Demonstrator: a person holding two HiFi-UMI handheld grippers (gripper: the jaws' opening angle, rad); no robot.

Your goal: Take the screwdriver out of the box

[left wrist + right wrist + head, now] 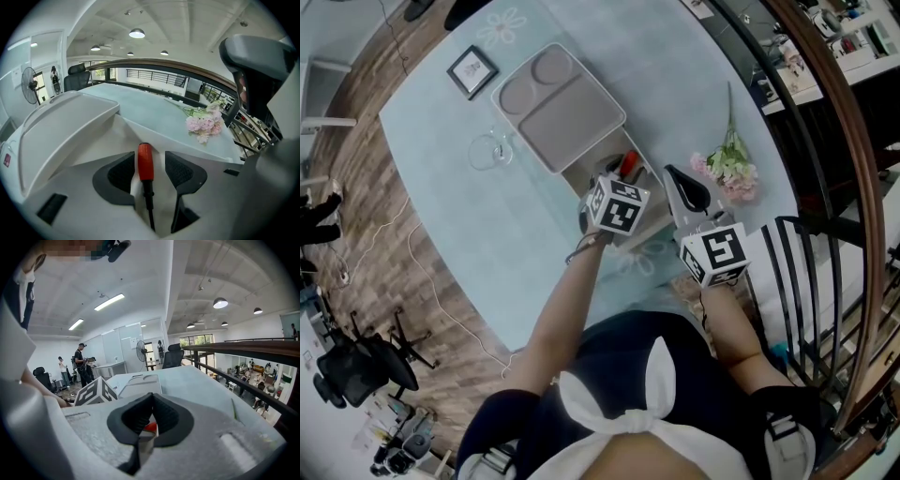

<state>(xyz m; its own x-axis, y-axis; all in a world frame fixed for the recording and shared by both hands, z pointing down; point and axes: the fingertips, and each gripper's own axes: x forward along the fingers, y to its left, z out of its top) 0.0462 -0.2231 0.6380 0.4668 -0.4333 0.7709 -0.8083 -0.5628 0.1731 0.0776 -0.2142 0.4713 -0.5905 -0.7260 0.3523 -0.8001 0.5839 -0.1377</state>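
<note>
The screwdriver (145,161), red handle and black shaft, lies in the open white box (157,133) and shows as a red spot (630,164) in the head view. My left gripper (148,155) reaches down into the box, open, one pad on each side of the handle; the left pad is very near it and the right pad stands apart. Its marker cube (617,205) covers the jaws from above. My right gripper (151,398) is shut on nothing and hovers just right of the box (684,187). A bit of red shows behind its jaws.
The box's grey lid (560,108) lies flipped open to the far left. Pink flowers (729,169) lie on the pale blue table (441,112) right of the box. A small picture frame (472,71) and a glass (487,150) stand farther left. A black chair (811,281) is at my right.
</note>
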